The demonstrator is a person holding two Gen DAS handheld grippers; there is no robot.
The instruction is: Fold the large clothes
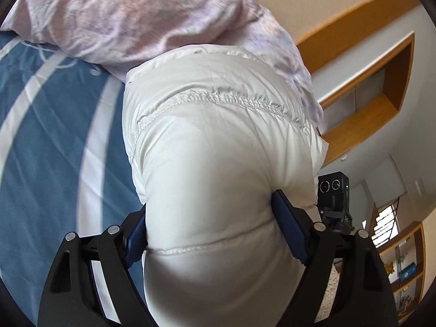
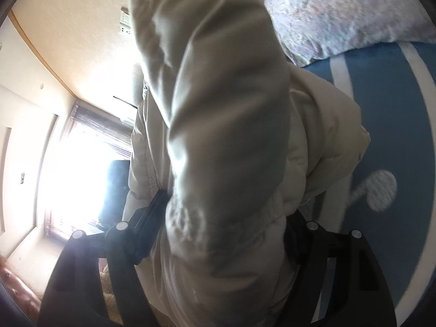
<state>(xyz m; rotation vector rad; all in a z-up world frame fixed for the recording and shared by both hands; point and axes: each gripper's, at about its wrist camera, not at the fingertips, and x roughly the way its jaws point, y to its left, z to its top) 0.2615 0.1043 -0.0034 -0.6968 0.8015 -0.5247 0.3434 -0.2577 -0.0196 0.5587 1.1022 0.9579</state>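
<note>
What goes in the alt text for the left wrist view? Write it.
The left gripper is clamped on a bulging fold of a white puffer jacket, which fills the middle of the view. Behind lie a blue bedspread with white stripes and a crumpled pink quilt.

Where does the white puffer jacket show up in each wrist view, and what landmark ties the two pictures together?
Left wrist: the jacket fills the centre and bottom, clamped between the left gripper's blue pads, with a seam running across its middle.
Right wrist: the jacket fills the centre from top to bottom, blurred and shadowed, pinched in the right gripper.
Shared landmark: the blue sheet with white stripes, under a pink floral pillow.
</note>
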